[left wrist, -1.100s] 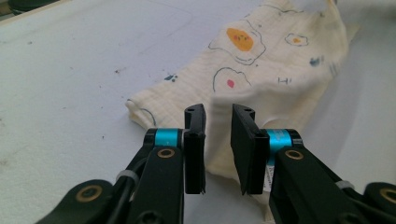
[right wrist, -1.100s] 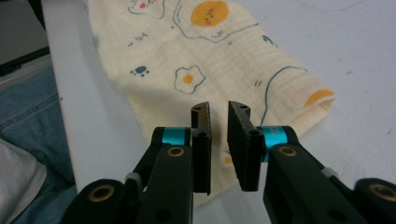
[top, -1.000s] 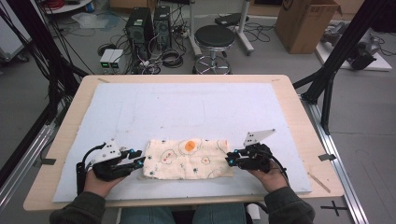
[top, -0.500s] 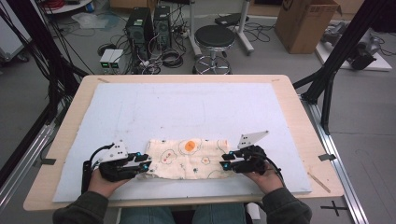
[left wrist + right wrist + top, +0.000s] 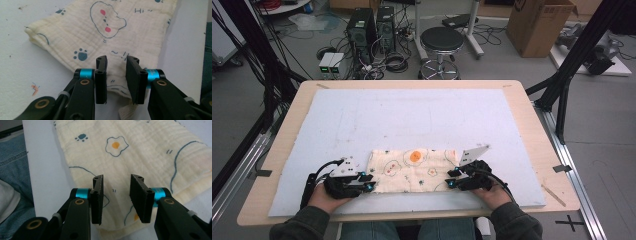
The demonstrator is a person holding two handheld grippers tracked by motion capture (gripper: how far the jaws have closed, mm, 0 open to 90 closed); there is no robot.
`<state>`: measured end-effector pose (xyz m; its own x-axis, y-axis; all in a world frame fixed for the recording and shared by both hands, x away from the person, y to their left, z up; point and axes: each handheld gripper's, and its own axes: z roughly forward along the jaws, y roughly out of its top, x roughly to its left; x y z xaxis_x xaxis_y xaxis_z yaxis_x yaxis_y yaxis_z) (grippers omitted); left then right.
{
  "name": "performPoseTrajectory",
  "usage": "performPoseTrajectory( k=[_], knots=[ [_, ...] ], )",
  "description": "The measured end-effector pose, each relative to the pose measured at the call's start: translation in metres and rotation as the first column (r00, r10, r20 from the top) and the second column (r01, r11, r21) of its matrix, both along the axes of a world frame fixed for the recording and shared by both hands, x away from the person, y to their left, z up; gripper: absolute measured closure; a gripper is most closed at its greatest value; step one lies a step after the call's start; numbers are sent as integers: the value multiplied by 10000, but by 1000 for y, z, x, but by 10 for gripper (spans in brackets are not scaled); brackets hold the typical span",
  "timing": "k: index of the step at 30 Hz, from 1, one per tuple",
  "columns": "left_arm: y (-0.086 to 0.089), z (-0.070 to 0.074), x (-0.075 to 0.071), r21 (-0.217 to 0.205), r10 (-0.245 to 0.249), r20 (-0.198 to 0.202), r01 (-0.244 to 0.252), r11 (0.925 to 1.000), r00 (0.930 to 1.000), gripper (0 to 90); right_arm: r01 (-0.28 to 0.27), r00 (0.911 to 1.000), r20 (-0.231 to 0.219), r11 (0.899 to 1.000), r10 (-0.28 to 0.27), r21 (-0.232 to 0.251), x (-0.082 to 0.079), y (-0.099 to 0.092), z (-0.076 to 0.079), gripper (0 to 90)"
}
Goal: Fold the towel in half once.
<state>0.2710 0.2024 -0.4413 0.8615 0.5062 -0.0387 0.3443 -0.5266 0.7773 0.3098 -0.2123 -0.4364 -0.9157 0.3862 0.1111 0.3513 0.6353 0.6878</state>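
A cream cloth [image 5: 412, 170] printed with eggs and paw marks lies folded flat on the white mat [image 5: 412, 115], near the table's front edge. My left gripper [image 5: 368, 182] sits at the cloth's left end. Its jaws stand apart [image 5: 116, 61] over the cloth's [image 5: 112, 30] near corner, and nothing is pinched. My right gripper [image 5: 451, 178] is at the right end. Its jaws [image 5: 116, 180] have just been opening. The cloth [image 5: 150, 150] lies under the gap, and the pads [image 5: 97, 195] do not press it.
The mat covers most of the wooden table [image 5: 532, 100]. Beyond the far edge stand a round stool [image 5: 441, 40], computer towers [image 5: 369, 25] with cables, and a cardboard box [image 5: 537, 25]. Black frame posts [image 5: 562, 85] flank the table.
Both hands have slid a little toward the table's near edge along the cloth's ends. The right jaws stand wider apart than before. The cloth has stayed in place.
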Motion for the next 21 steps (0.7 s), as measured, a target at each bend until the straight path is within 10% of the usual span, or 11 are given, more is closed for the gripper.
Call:
performPoseTrajectory(
  k=[9, 17, 21],
  knots=[
    [5, 20, 24, -1183, 830, 112, -811, 9897, 9965, 609, 796, 9943, 689, 9966, -809, 213, 21, -10, 22, 626],
    [-11, 14, 63, -709, 2122, 412, -2090, 9753, 9764, 585, 1989, 9756, 909, 9798, -2000, 206, 62, -11, 18, 615],
    [-17, 7, 78, -204, 2373, 35, -2371, 9713, 9714, 588, 1898, 9801, 635, 9815, -1880, -237, 69, -7, 10, 703]
  ],
)
